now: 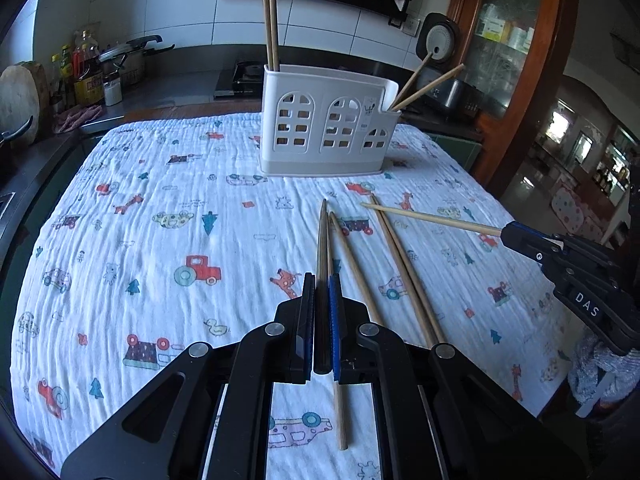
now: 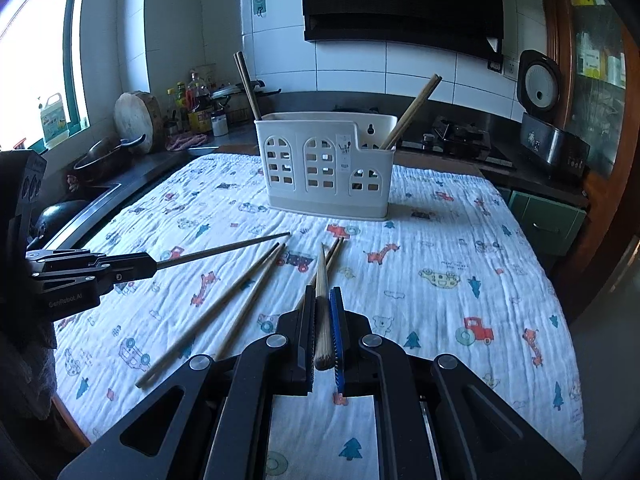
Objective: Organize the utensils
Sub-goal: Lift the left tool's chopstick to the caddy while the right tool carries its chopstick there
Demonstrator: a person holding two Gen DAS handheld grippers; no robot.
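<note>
A white utensil holder [image 1: 326,120] [image 2: 326,164] stands at the far side of the table, with two chopsticks upright at its left end [image 1: 271,26] and two leaning at its right end [image 1: 426,84]. My left gripper [image 1: 321,284] is shut on a dark chopstick [image 1: 322,248] held above the cloth. My right gripper [image 2: 322,296] is shut on a light chopstick [image 2: 322,280]; it also shows in the left wrist view [image 1: 506,234]. Three loose chopsticks [image 1: 404,268] [image 2: 240,300] lie on the cloth between the grippers.
The table carries a white cloth [image 1: 160,240] with a cartoon print. A counter with bottles [image 1: 86,68], a pot and a cutting board runs along the left. A rice cooker [image 2: 538,88] and a stove [image 2: 460,136] are behind the holder.
</note>
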